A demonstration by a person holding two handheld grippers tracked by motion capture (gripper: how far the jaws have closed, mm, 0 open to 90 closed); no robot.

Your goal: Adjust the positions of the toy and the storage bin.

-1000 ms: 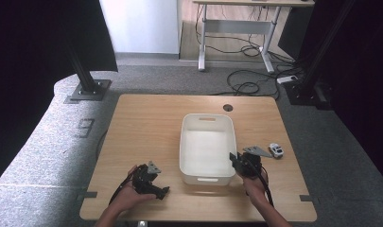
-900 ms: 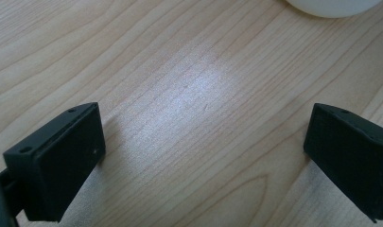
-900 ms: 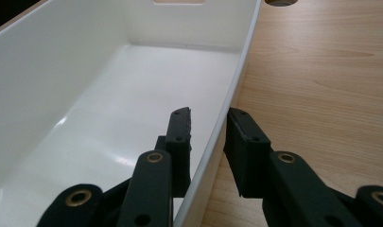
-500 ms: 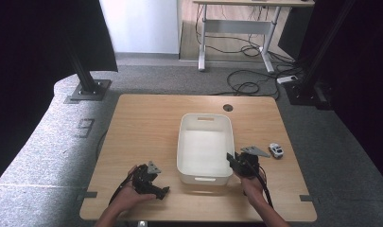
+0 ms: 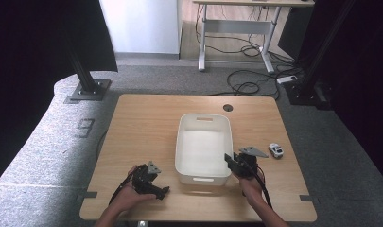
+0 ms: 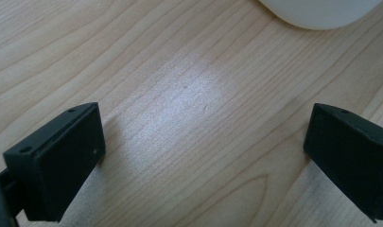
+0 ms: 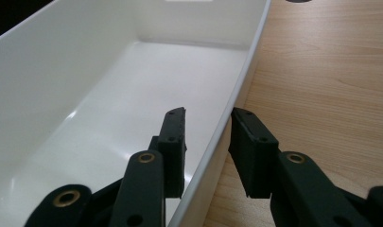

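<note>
White plastic forms the rectangular bin (image 5: pixel 203 146) that stands near the middle of the light wooden table (image 5: pixel 142 123), its long axis running away from the person, with a cut-out handle in each short wall. The right gripper (image 5: pixel 234 164) sits at the bin's right long wall, close to the near right corner. In the right gripper view, the two black jaws straddle the bin's rim (image 7: pixel 236 101): one jaw is inside the bin, the other outside over the table. The jaws have just been opening; a narrow gap shows between the inner pad and the wall, and the outer pad lies just beside the rim, so the wall is between the jaws but is not clamped. The left gripper (image 5: pixel 157 189) rests low over the table near the front edge, to the left of the bin and apart from it. In the left gripper view, its jaws stand wide apart with bare wood between them. A small toy car (image 5: pixel 275 150) lies on the table to the right of the bin.
</note>
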